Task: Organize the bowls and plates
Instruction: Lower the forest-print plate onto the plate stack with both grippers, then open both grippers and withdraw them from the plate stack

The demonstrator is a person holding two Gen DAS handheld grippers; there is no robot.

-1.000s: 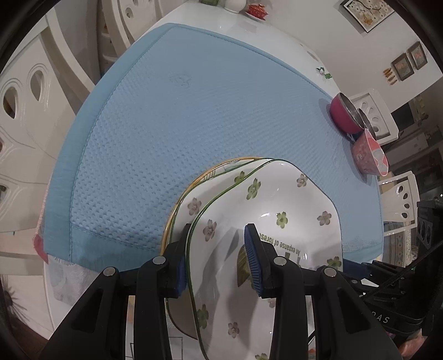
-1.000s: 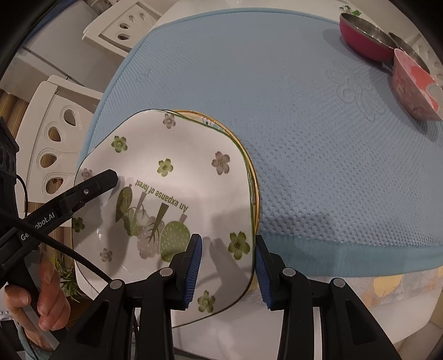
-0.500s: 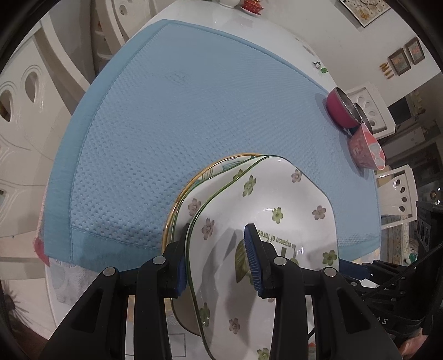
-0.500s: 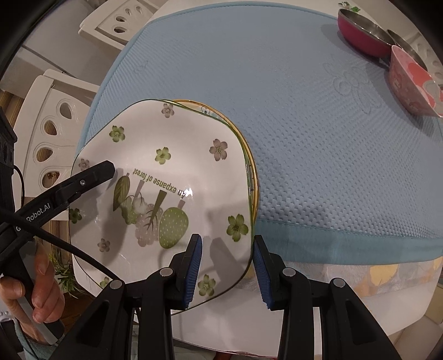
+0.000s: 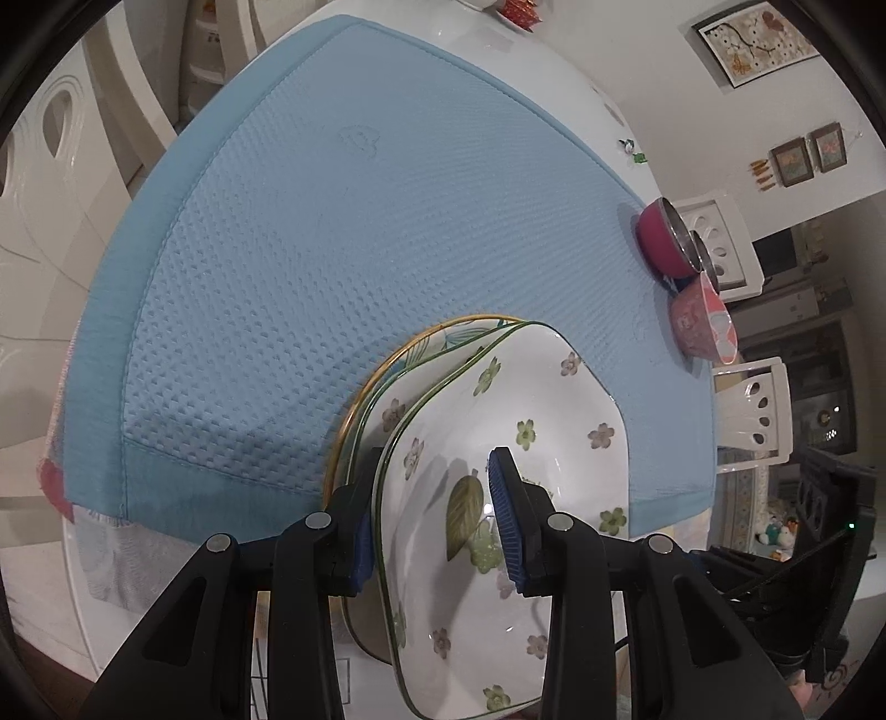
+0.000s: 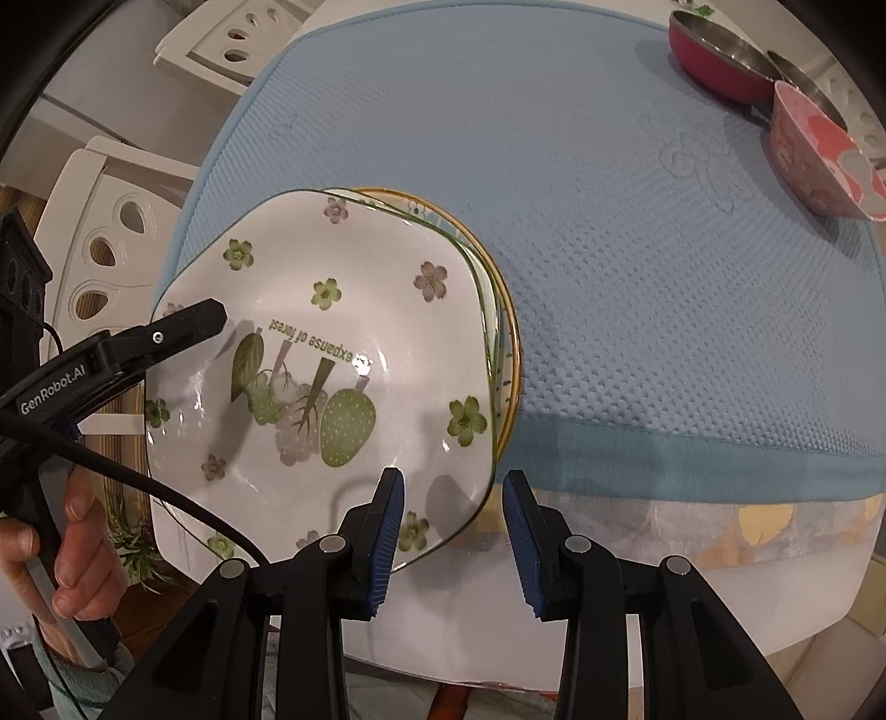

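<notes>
I read this as a home dining room: white tabletop (image 5: 559,61) under a blue mat (image 5: 360,232), white cut-out chairs (image 5: 753,410), framed pictures (image 5: 753,39) on the wall, bowls (image 6: 819,160) set out.

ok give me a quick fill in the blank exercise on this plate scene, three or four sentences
1. The plate stack lies at the near edge of a ____ coloured mat.
2. The words printed on the top plate read "expanse of ____".
3. The pink patterned bowl stands beside a ____ coloured metal bowl.
4. The left gripper and the right gripper each straddle the top plate's ____.

Missing words: blue; forest; magenta; rim
</notes>
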